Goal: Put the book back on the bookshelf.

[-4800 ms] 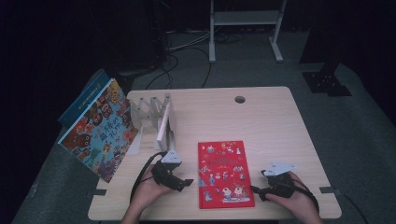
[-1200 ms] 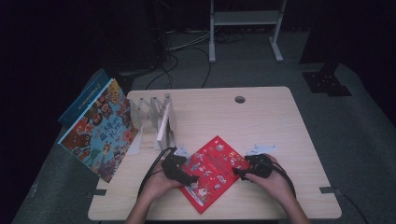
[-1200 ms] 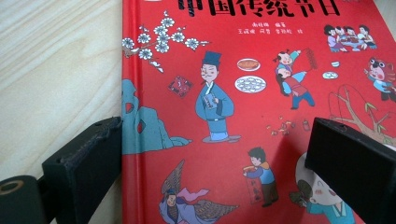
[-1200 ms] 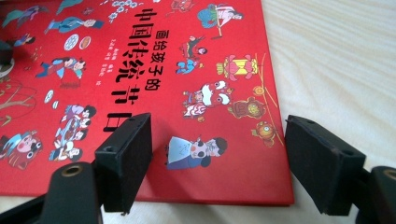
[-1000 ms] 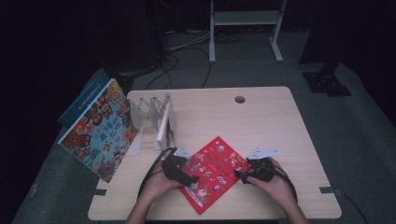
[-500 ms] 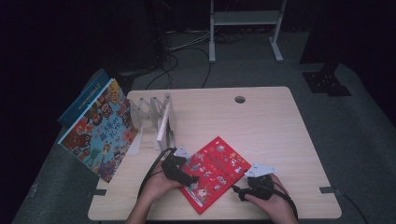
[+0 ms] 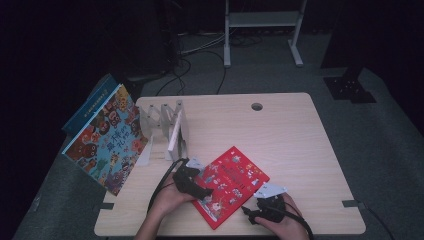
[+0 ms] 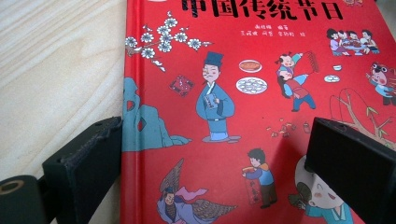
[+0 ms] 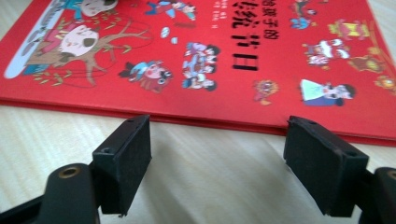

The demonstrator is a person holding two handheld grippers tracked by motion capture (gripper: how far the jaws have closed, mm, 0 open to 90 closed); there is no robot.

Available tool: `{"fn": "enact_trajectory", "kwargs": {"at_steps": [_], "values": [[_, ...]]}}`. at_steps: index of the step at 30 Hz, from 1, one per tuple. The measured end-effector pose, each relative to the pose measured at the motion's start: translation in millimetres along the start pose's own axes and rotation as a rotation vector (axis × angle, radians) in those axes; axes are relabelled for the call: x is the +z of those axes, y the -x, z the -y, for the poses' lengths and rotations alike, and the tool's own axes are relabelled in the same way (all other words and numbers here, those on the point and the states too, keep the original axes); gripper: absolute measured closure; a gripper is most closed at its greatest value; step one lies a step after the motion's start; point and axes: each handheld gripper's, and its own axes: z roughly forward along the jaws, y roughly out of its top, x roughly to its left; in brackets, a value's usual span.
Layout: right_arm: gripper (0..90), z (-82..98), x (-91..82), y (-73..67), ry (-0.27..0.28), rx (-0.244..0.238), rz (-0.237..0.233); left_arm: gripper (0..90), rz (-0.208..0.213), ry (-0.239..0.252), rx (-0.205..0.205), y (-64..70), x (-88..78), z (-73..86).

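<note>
Pale wood made up the rectangular bench (image 7: pixel 280 130), the largest thing in the scene, with a small round cable hole (image 7: pixel 257 106) near its far edge. Against its left edge leaned a big picture book with a busy cover of blue and orange figures (image 7: pixel 107 142), and beside it stood a white slotted book rack (image 7: pixel 167 125). Near the person's side lay the red hardcover picture book with cartoon figures and black Chinese lettering (image 7: pixel 231 184), flat on the bench and turned at an angle.

The left claw (image 7: pixel 192 184) sat at the book's left corner. In the left gripper view its jaws stood wide apart, one beside the spine edge over the bare wood, the other over the red cover (image 8: pixel 243 116); neither pad pressed on the book.

The right claw (image 7: pixel 265 210) rested near the book's near right edge. In the right gripper view its jaws stood parted, having just been opening, with only bench wood between them and the book's edge (image 9: pixel 210 122) just beyond the tips.
</note>
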Motion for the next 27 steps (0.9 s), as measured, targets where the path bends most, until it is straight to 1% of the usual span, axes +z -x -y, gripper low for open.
{"fn": "enact_trajectory", "kwargs": {"at_steps": [4,10,14,17,21,25,27], "values": [[19.6,-0.3,2.7,-4.0,-0.006,-0.01,0.005,4.1,0.0,0.0,-0.001,0.1,0.0,0.0],[15.9,-0.6,5.3,-6.0,0.002,0.012,0.012,4.0,0.0,-0.002,-0.001,0.1,0.0,-0.2],[9.2,0.0,8.1,-8.8,0.007,0.022,0.013,4.0,-0.001,0.001,-0.005,0.4,0.3,-0.2],[1.2,0.0,11.5,-12.1,0.005,0.017,0.01,3.8,0.0,0.002,-0.006,0.7,0.5,-0.3],[0.0,-1.2,13.8,-15.4,0.001,0.031,0.023,3.0,-0.001,-0.006,-0.001,1.0,0.6,-0.7],[0.0,-1.8,15.3,-18.2,0.009,0.05,0.049,2.7,-0.002,-0.008,-0.002,1.2,0.7,-0.9],[0.0,-2.3,15.6,-19.2,0.006,0.059,0.056,2.4,-0.002,-0.008,-0.002,1.4,1.0,-1.0]]}}
